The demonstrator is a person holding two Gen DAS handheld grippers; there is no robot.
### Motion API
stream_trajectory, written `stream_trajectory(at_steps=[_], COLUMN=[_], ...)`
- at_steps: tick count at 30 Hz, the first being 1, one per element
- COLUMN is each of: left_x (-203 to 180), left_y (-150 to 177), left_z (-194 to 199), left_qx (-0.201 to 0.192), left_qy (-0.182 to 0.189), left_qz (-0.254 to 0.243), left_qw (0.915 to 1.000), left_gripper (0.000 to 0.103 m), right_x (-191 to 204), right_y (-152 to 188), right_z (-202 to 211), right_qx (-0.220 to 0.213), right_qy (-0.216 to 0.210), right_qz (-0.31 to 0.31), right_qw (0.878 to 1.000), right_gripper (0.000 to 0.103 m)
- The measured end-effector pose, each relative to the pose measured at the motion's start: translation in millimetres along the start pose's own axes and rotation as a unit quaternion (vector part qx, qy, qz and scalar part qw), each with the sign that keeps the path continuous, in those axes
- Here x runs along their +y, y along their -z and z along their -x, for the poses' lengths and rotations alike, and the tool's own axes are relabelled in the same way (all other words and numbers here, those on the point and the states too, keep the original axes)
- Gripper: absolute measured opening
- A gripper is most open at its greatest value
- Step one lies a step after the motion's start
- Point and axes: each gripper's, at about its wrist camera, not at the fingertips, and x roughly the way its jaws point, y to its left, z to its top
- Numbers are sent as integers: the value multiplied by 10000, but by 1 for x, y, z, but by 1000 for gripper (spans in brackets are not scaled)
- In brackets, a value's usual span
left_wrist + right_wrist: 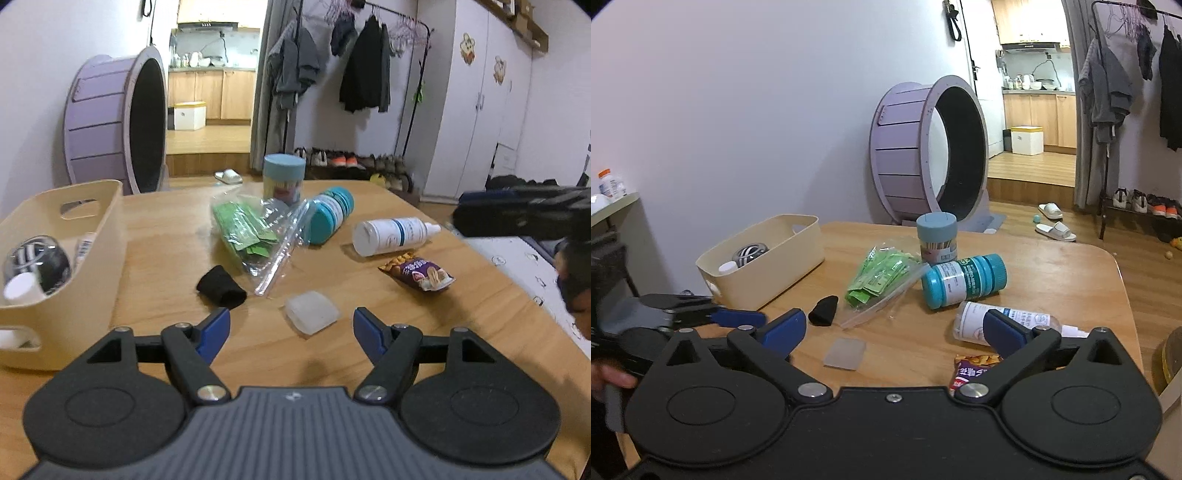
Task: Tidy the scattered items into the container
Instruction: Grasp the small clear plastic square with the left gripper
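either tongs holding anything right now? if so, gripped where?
Nothing held. Left tongs stand open above the table, with the translucent case lying ahead, untouched. Right tongs are open wide and empty too.

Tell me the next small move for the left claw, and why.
Probably ease the left claw forward and down to straddle the translucent white case. That case lies on the table just ahead of its open, empty jaws, nearer than any other loose item, and the cream bin sits close by on that side for the drop.
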Motion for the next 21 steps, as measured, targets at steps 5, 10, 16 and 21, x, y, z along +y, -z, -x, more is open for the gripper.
stream_trajectory(at_steps=[5,10,16,21], left_x=[-6,-13,-20,-17], left_y=[-7,-9,-7,-7], left_z=[-21,-33,-45,-46], left_qx=[176,363,455,436], left_qy=[-3,69,3,-87], left_qz=[-152,-323,-347,-350], left_qw=[9997,9988,9984,9984], left_gripper=[72,69,62,45], right_x=[-10,-12,-14,-10], right_y=[-3,-7,-10,-10], right_z=[7,17,25,27], right_qx=[-57,11,34,113], right_qy=[-249,-557,-664,-844], right_qz=[-66,72,113,241], right_qw=[9997,9984,9977,9961], right_gripper=[103,103,103,103])
